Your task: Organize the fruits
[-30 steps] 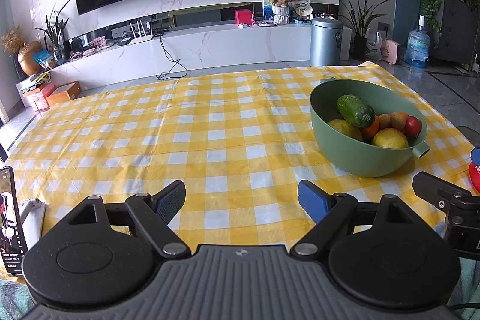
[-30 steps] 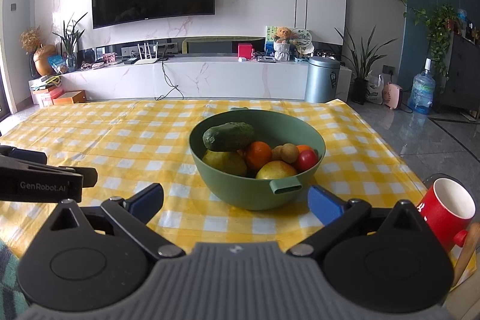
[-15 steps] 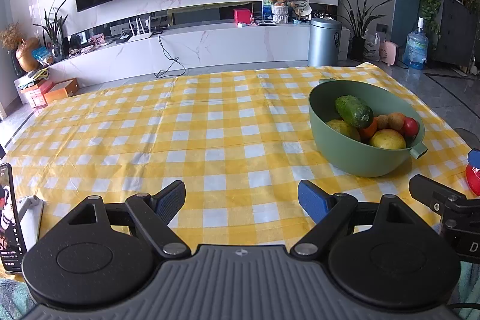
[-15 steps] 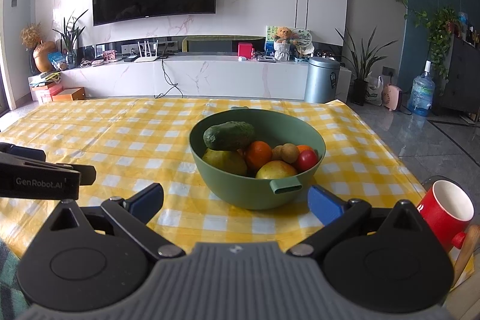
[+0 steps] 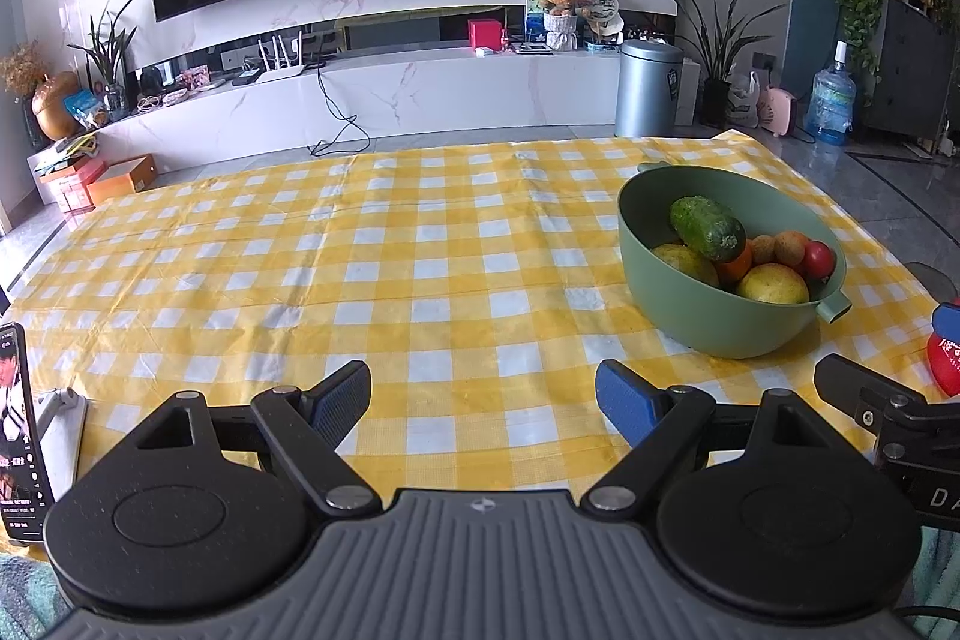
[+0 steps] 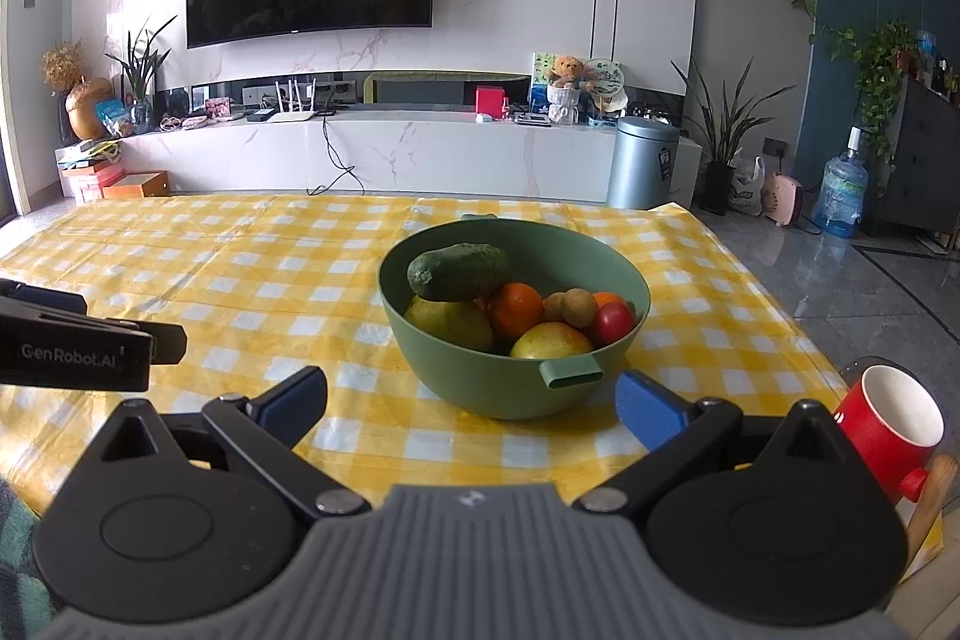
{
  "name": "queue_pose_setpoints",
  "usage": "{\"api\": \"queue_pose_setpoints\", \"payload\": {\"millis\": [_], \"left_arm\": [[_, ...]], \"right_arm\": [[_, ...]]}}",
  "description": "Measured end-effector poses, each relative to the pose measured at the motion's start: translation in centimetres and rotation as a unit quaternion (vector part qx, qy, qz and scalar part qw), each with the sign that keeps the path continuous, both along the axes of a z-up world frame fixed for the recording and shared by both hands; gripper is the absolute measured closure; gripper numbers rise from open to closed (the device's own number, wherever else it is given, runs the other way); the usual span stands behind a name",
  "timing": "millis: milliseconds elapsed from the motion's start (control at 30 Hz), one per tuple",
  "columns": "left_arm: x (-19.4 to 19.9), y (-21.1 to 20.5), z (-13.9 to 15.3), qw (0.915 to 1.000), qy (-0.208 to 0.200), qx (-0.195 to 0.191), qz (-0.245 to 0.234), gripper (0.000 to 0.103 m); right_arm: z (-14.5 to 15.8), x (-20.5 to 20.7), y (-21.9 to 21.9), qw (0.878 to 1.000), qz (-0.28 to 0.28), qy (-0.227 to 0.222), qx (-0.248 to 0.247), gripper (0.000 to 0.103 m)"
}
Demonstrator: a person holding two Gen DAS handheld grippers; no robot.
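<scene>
Cucumber: the cucumber [image 6: 459,271] lies on top of the pile in the green bowl [image 6: 516,388]. It looks firm and bumpy, so it should not squash. It is long, so I would hold it round the middle.
Orange: the orange [image 6: 517,303] sits just under the cucumber. Round and smooth, it may roll or slip.
Tomato: the red tomato [image 6: 615,321] is at the right side of the pile. It looks soft, so squeeze it gently.
Yellow fruits: two bigger ones [image 6: 551,341] lie low in the bowl and look heavier.
Bowl: it stands on the yellow checked cloth [image 5: 420,280], toward the right side of the table.
Right gripper: the right gripper [image 6: 471,403] is wide open, holds nothing, and points at the bowl.
Left gripper: the left gripper [image 5: 483,394] is wide open and empty, over bare cloth.
Mug: a red mug [image 6: 888,424] stands near the right edge.
</scene>
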State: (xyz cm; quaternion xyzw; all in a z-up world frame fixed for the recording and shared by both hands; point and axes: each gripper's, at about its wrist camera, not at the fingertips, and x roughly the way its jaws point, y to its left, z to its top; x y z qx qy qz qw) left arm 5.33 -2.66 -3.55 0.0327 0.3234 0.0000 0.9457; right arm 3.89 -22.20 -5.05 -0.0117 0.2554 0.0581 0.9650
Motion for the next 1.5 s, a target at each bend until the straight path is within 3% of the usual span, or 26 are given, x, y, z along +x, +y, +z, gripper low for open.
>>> {"api": "queue_pose_setpoints", "payload": {"millis": [1500], "left_arm": [[-0.4, -0.6, 1.4, 0.9999, -0.015, -0.003, 0.001, 0.004]], "right_arm": [[0.0, 0.0, 0.0, 1.000, 0.000, 0.000, -0.003, 0.004]]}}
